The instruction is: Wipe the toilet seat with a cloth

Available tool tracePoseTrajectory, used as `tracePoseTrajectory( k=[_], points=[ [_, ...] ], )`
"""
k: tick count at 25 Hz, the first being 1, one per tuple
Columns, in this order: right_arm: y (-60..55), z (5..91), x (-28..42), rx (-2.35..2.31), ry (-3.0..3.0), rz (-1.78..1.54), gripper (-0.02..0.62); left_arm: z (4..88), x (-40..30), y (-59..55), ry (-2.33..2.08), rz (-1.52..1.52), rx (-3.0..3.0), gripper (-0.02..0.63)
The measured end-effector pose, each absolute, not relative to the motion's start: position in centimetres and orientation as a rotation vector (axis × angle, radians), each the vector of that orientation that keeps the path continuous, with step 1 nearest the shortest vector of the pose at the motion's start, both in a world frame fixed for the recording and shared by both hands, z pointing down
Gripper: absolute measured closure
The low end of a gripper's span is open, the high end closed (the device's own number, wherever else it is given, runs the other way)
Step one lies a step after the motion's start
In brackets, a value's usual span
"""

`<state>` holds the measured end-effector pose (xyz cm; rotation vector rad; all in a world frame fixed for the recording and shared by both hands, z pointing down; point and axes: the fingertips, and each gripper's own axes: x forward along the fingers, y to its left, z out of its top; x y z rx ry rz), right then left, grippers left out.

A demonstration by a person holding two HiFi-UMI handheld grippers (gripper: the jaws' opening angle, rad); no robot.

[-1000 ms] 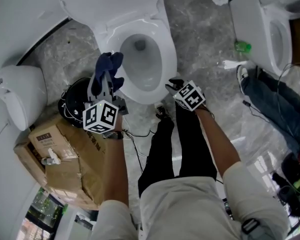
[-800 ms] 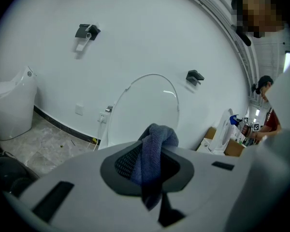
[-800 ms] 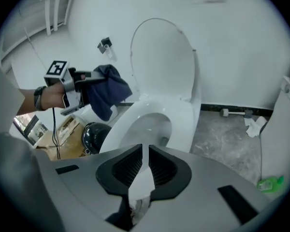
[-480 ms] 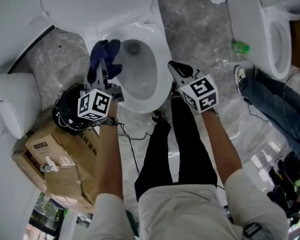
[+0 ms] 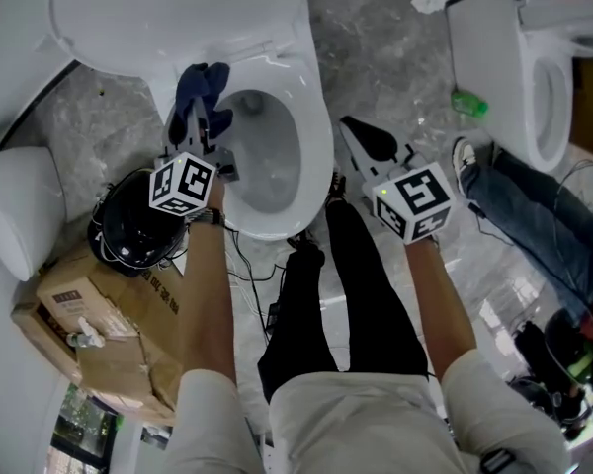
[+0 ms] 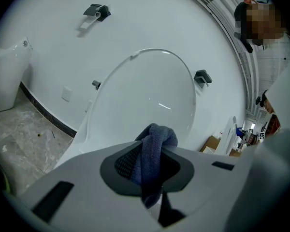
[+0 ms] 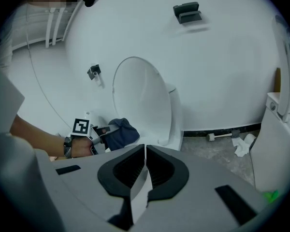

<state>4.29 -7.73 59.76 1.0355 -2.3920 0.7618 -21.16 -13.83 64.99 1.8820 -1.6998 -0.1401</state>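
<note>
The white toilet stands open, its lid (image 5: 178,8) tipped back and the seat rim (image 5: 314,156) ringing the bowl. My left gripper (image 5: 203,118) is shut on a dark blue cloth (image 5: 200,92), which hangs over the bowl's back left rim. In the left gripper view the cloth (image 6: 157,134) bunches between the jaws of the left gripper (image 6: 147,166), with the raised lid (image 6: 150,95) behind. My right gripper (image 5: 356,131) hovers off the bowl's right side, shut and empty. The right gripper (image 7: 145,151) looks toward the lid (image 7: 142,100), the cloth (image 7: 121,132) and the left hand.
A black helmet (image 5: 133,227) and a cardboard box (image 5: 99,334) lie left of the bowl. A second toilet (image 5: 534,77), a green bottle (image 5: 469,102) and a person's jeans-clad legs (image 5: 534,215) are at the right. Cables trail across the grey floor (image 5: 376,57).
The left gripper has carried the cloth from the bowl's front left toward its back left rim. The right gripper has drawn away from the front rim, up and to the right.
</note>
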Motion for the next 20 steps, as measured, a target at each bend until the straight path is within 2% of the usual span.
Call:
tracePoseTrajectory(
  k=[12, 20],
  points=[
    [-8.4, 60.9, 7.7, 1.008, -2.358, 0.74, 0.56, 72.4, -20.2, -17.5, -1.744, -0.022, 1.749, 0.568],
    [-7.9, 61.0, 8.7, 0.993, -2.384, 0.754, 0.56, 73.1, -17.0, -18.3, -1.716, -0.099, 1.773, 0.568]
  ],
)
